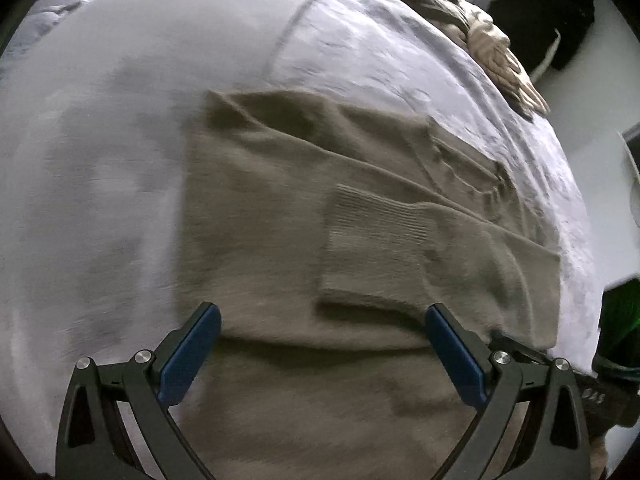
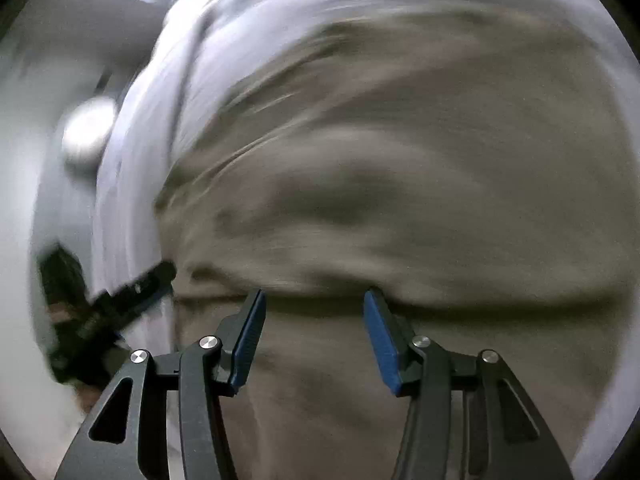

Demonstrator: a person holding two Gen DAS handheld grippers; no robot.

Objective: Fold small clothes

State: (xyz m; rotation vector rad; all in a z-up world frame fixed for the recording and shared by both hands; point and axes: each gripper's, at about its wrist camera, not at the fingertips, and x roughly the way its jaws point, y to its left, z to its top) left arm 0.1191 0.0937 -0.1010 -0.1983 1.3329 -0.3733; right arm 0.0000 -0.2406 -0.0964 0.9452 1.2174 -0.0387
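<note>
A taupe knit sweater (image 1: 304, 216) lies flat on a pale lilac bedspread (image 1: 100, 140), one sleeve folded across it with its ribbed cuff (image 1: 372, 236) on top. My left gripper (image 1: 322, 320) is open and empty, just above the sweater's near part, its blue pads (image 1: 192, 354) wide apart. In the right wrist view the same sweater (image 2: 400, 168) fills the frame, blurred by motion. My right gripper (image 2: 314, 304) is open and empty over the sweater, near a fold line. The left gripper (image 2: 136, 288) shows as a dark blur at the left there.
A brown and cream fluffy throw (image 1: 472, 24) lies at the bed's far edge. Dark items (image 1: 552, 16) sit on the floor beyond the bed. A green object (image 1: 620, 320) shows at the right edge. The bedspread's edge (image 2: 132, 160) drops off to the left.
</note>
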